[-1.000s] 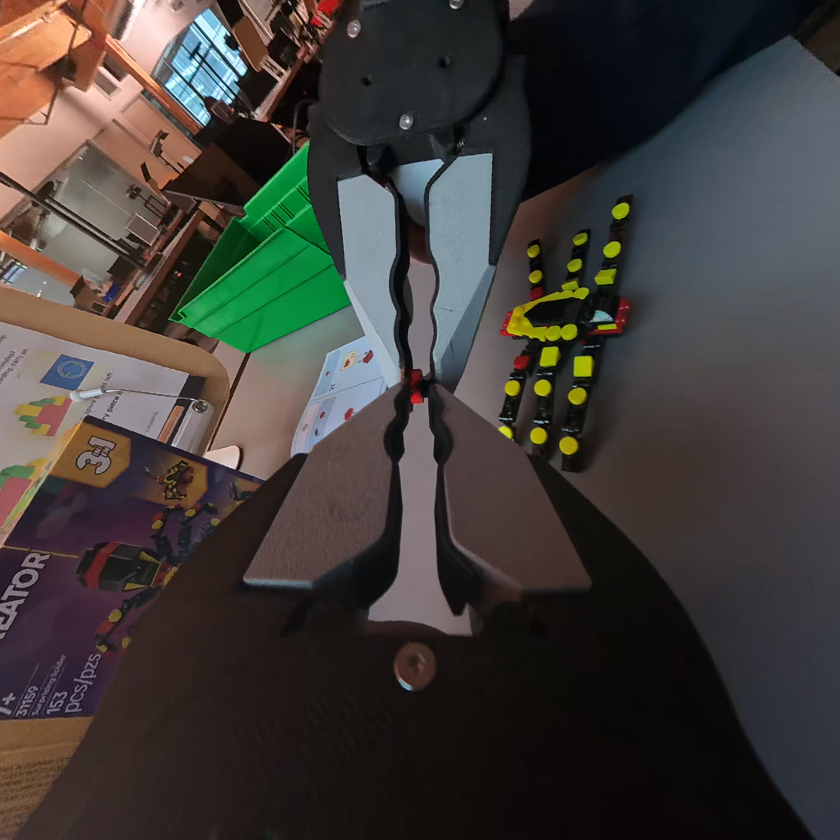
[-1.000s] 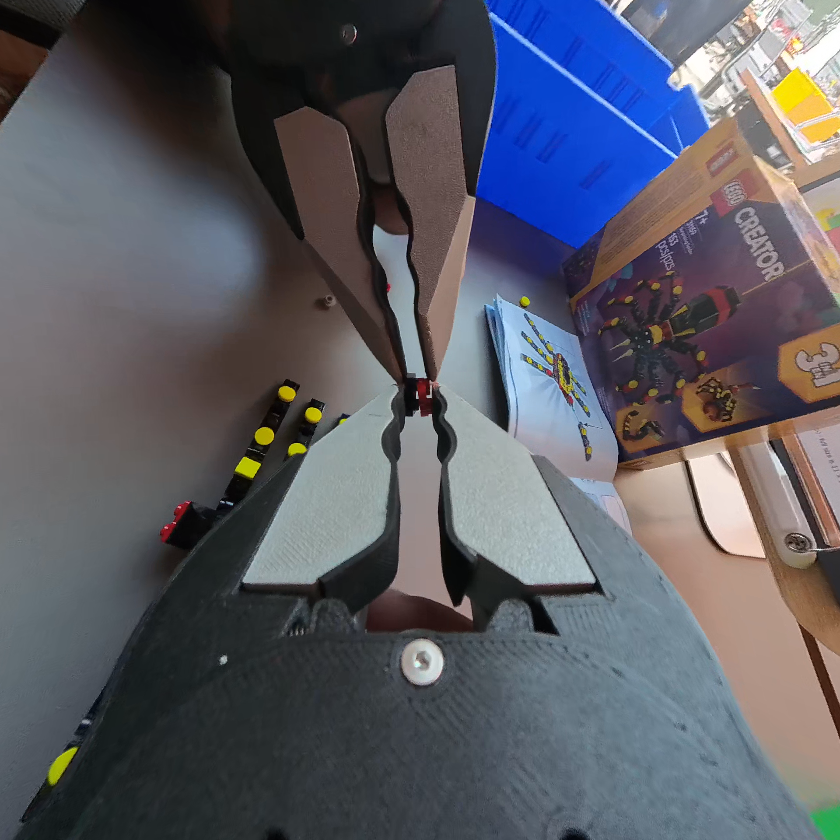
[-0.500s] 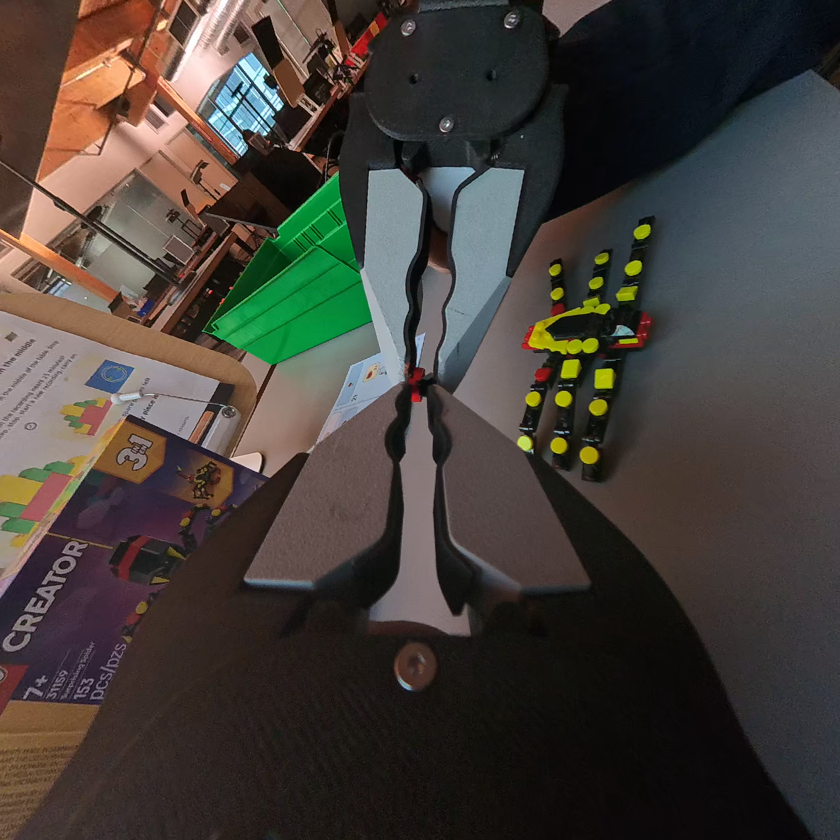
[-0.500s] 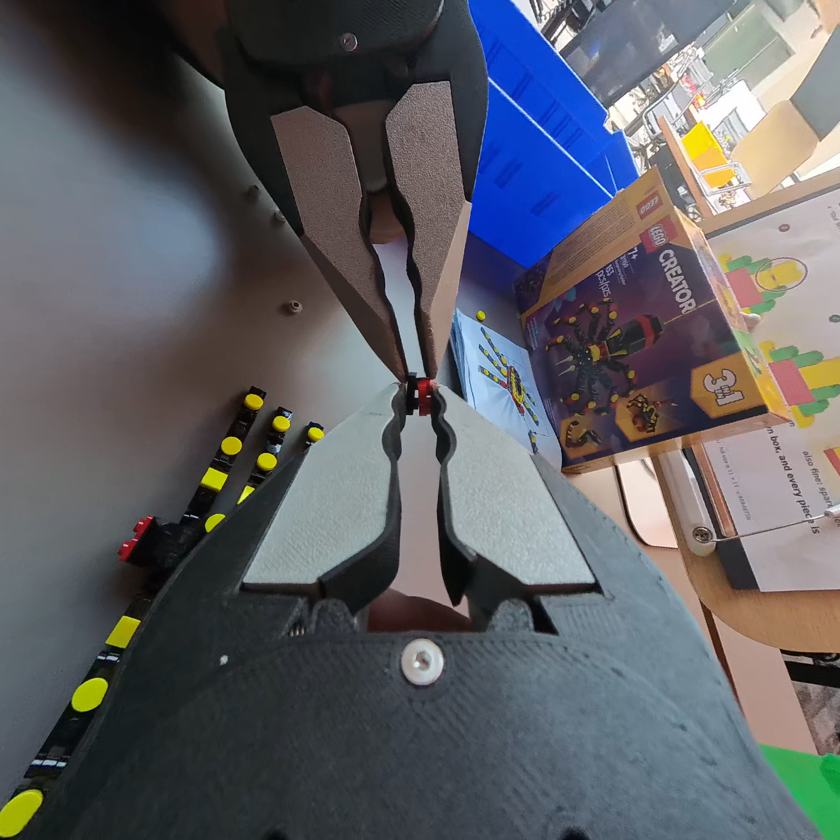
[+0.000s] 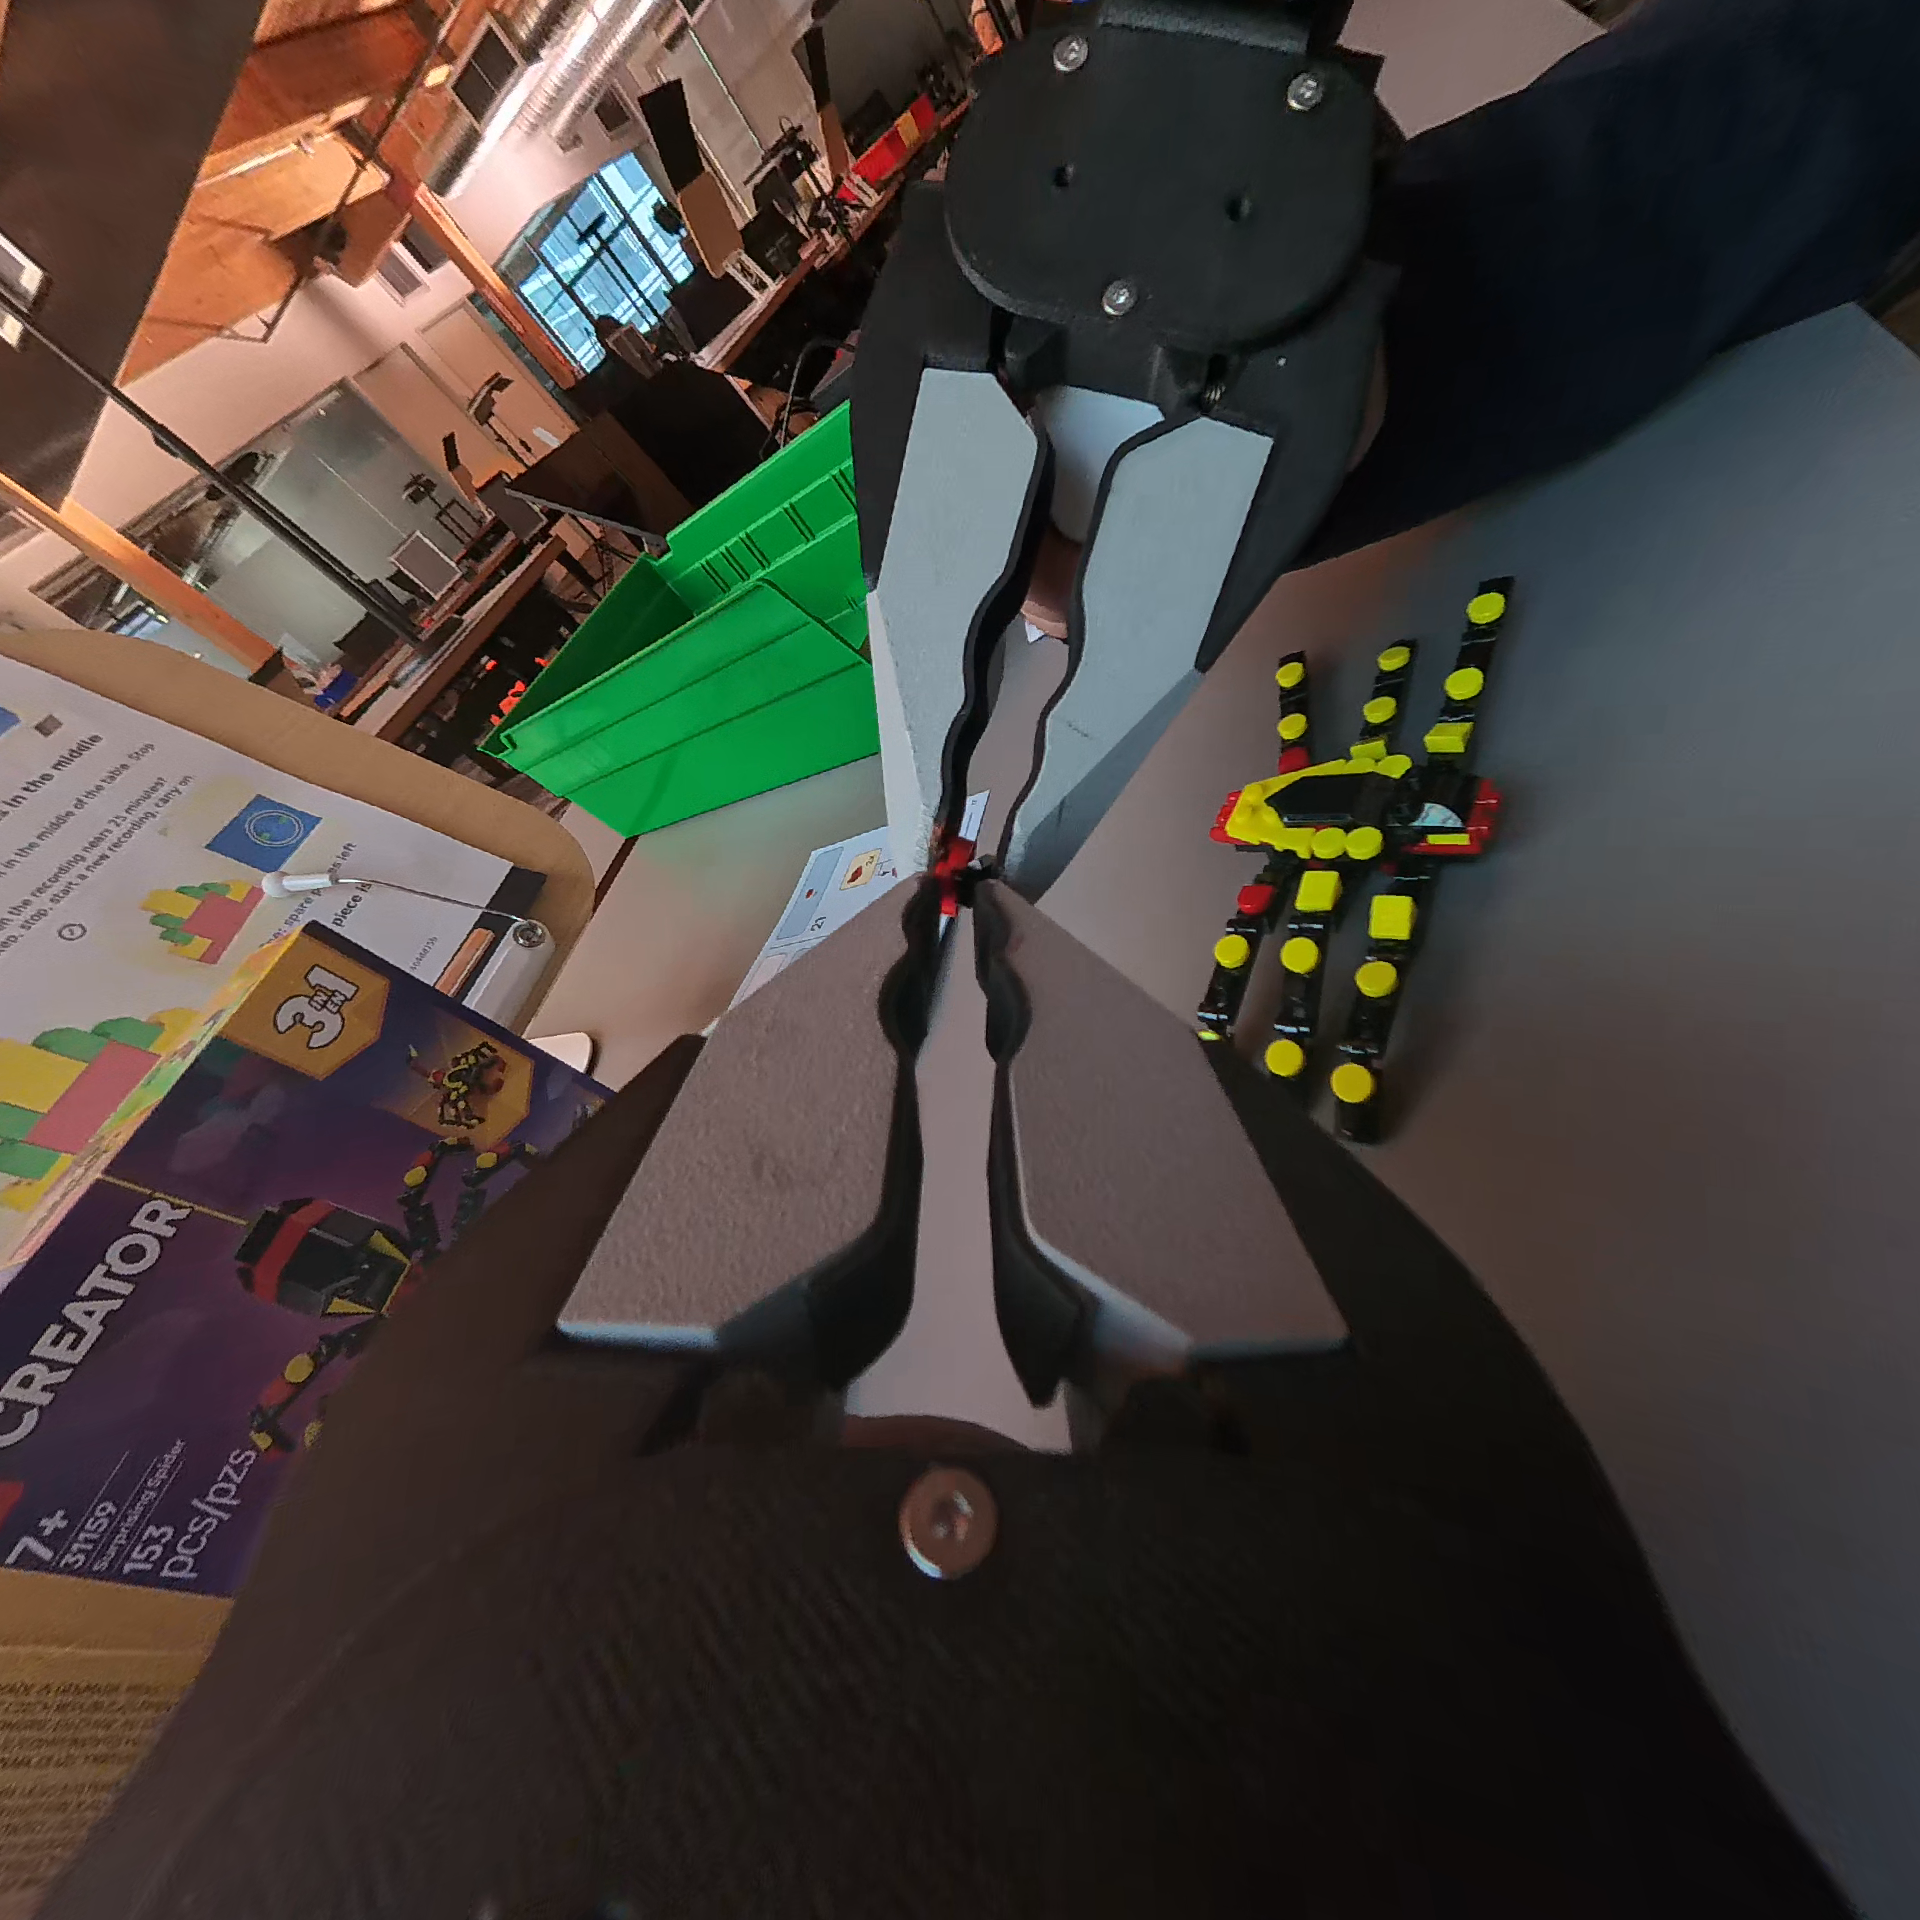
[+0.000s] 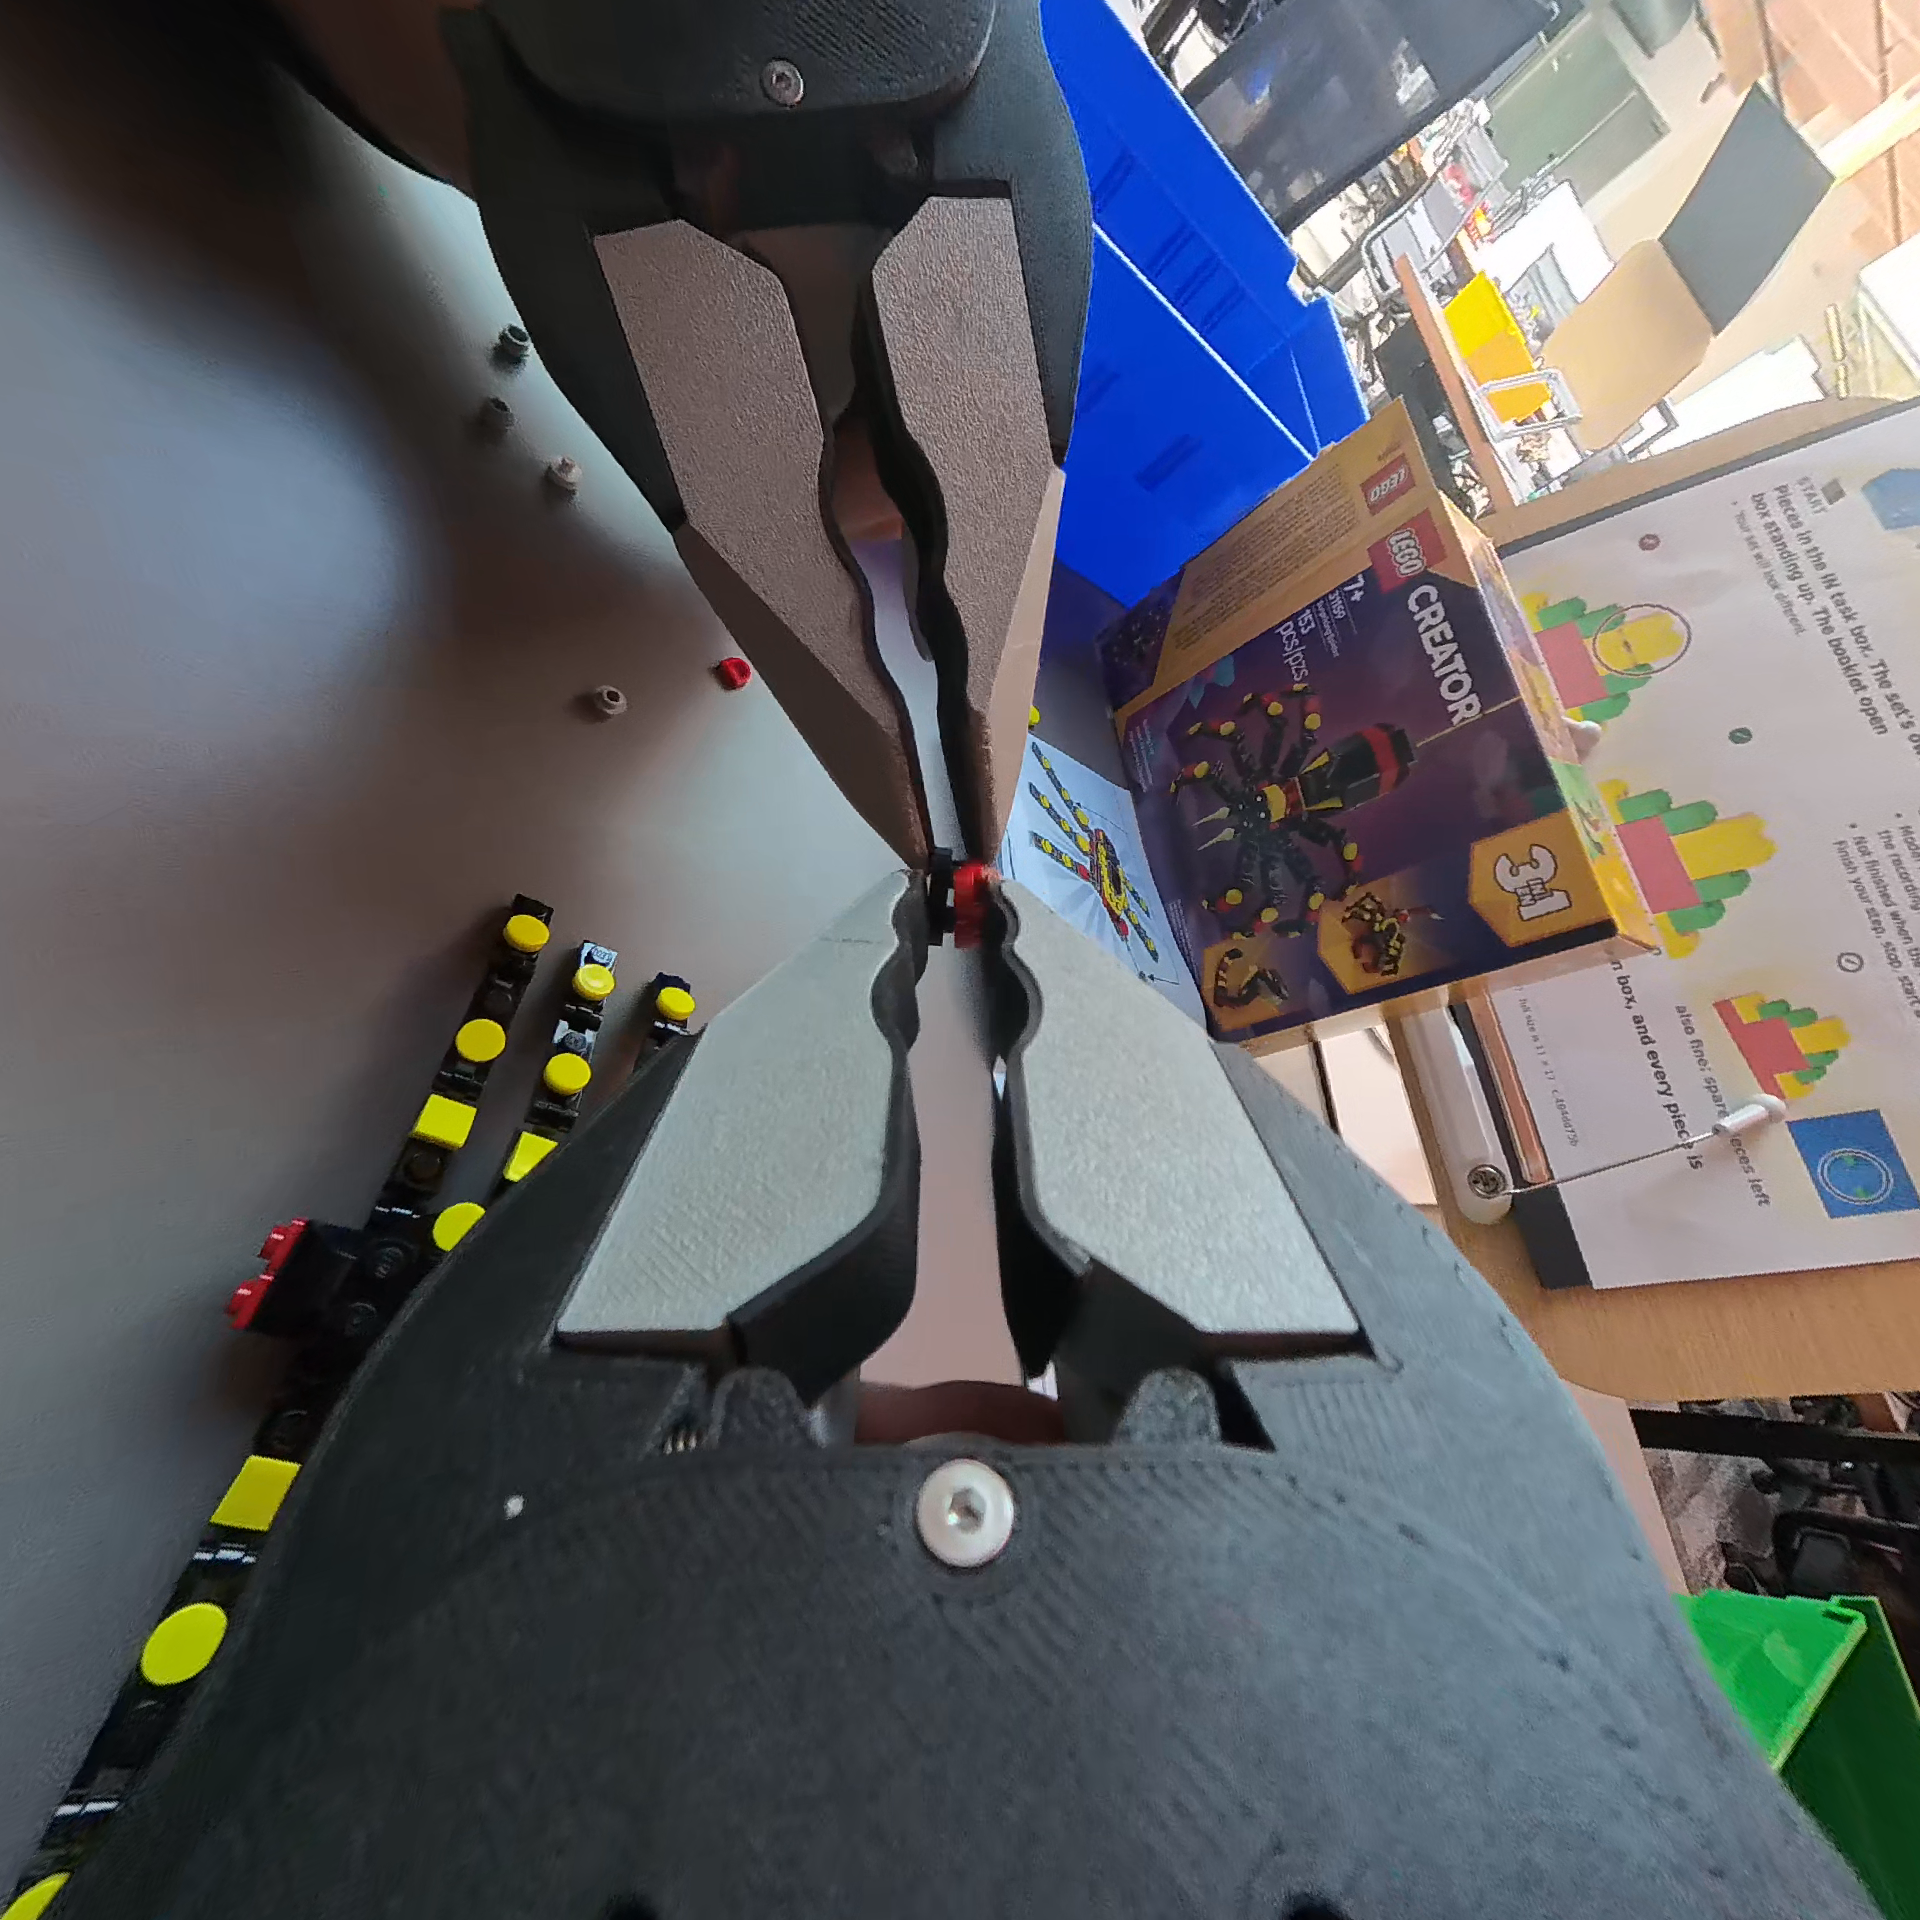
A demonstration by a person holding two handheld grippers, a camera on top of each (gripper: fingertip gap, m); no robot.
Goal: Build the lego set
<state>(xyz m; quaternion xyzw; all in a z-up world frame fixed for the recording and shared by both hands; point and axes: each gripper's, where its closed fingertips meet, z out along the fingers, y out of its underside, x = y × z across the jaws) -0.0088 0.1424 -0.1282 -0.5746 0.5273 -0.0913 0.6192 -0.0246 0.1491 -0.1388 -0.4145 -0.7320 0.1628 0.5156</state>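
My left gripper [image 5: 954, 896], with brown fingers, and my right gripper [image 6: 956, 906], with grey fingers, meet tip to tip above the grey table. Both are shut on a small red and black piece [image 6: 966, 902], which also shows in the left wrist view [image 5: 951, 868]. The right gripper reaches in from the top of the left wrist view [image 5: 977, 847]. The left gripper reaches in from the top of the right wrist view [image 6: 951, 847]. The black, yellow and red spider build [image 5: 1351, 831] lies flat on the table [image 5: 1662, 1039] to the side. In the right wrist view [image 6: 343, 1278] my gripper partly hides it.
The purple set box [image 6: 1351, 779] stands by an open instruction booklet [image 6: 1081, 862]. Blue bins [image 6: 1174, 343] are behind it, and a green bin [image 5: 727, 686] is at the far edge. Loose small studs [image 6: 603, 701] and a red stud [image 6: 734, 671] lie on the table. My two grippers' fingertips are within a few centimetres of each other.
Both grippers have stayed shut tip to tip on the small piece and have swung together. More of the box, the instruction board and the loose studs has come into view.
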